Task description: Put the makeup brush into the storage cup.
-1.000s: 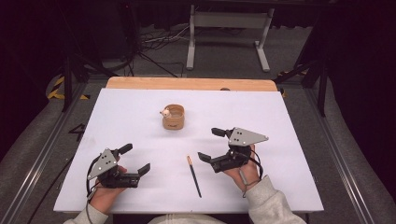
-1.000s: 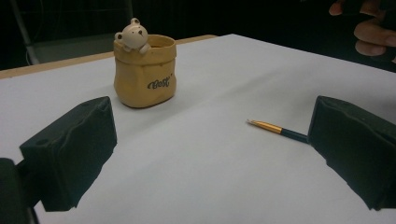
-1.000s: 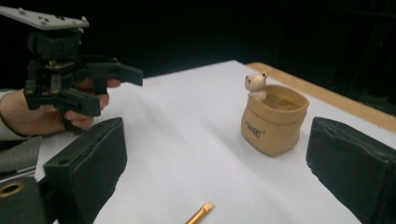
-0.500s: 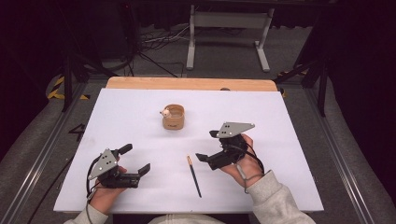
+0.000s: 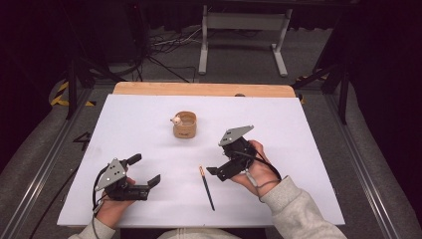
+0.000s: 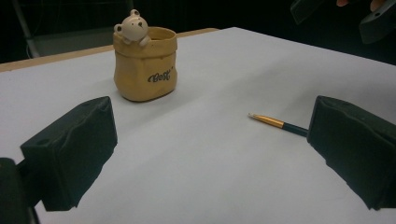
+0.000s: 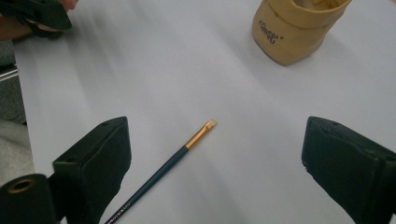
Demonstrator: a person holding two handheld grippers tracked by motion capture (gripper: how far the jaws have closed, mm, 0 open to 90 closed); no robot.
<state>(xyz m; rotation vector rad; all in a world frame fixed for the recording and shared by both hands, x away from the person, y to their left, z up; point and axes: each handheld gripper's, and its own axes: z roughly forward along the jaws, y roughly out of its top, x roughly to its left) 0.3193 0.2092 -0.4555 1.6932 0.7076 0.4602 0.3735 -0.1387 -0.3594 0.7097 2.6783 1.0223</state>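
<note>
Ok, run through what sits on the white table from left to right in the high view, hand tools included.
Left tool → bear-topped pot → brush → right tool, all on the white table.

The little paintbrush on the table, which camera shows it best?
The right gripper view: the paintbrush lies close between open jaws, with bristles, gold ferrule and dark handle sharp. The high view shows it whole but thin; the left gripper view shows its tip, the rest behind a jaw.
</note>
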